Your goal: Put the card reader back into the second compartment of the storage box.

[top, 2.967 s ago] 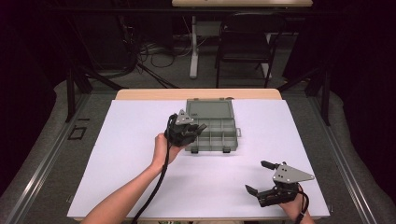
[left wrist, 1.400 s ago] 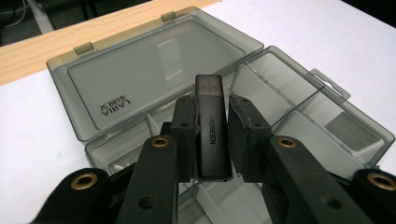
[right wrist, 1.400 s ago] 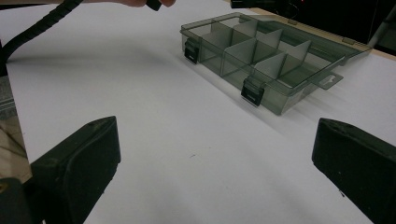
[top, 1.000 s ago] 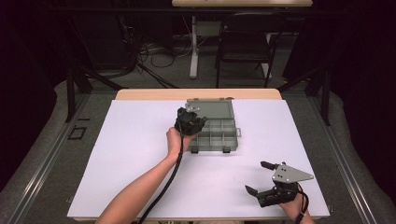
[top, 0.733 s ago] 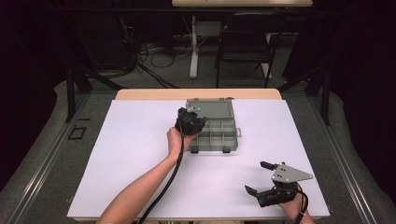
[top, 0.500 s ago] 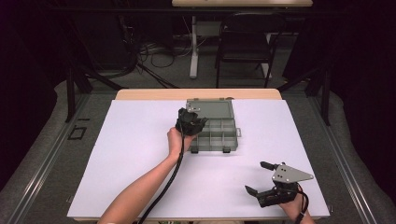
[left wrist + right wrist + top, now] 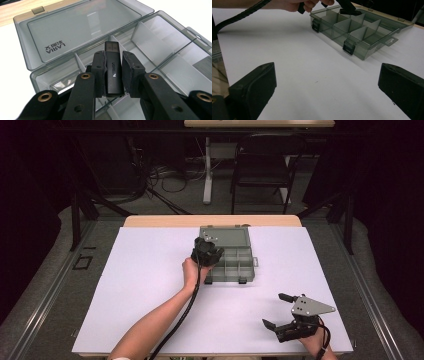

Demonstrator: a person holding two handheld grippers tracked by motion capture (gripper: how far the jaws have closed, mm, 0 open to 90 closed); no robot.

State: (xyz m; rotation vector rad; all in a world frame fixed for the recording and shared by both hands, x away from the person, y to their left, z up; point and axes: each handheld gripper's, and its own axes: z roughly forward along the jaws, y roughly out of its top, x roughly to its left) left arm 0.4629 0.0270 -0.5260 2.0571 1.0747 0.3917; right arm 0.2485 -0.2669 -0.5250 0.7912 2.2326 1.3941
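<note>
Left tongs point(image 7: 112, 72) clamp a small black USB stick point(image 7: 113, 72) between the two jaws, stick upright along the jaws with its plug end poking out past the tips. White lettering runs along the stick's face. In the high view the left tongs point(image 7: 207, 251) hang over the left part of the organizer box point(image 7: 235, 265), held by the left hand point(image 7: 192, 271), cable trailing back along the forearm.

The box point(image 7: 160, 50) is smoky grey see-through plastic, lid point(image 7: 82, 27) flipped fully open and lying flat behind the tray, printed brand text on it upside down in the left gripper view. Tray split by clear dividers into several compartments; the ones in sight look empty. Stick sits above a divider near the tray's lid-side edge, above the compartments, cannot tell if it touches anything. Two dark latches point(image 7: 349, 47) on the front wall of the box point(image 7: 362, 37) in the right gripper view.

Right tongs point(image 7: 282, 312) rest low near the front right corner of the white tabletop point(image 7: 140, 285), well apart from the box, jaws spread wide, nothing between them. Right gripper view confirms it: both jaws at the frame's far edges, bare tabletop point(image 7: 312, 80) between, the box and left hand point(image 7: 297, 4) farther off.

Beyond the tabletop, a dark chair point(image 7: 262, 167) and loose cables on the floor.
</note>
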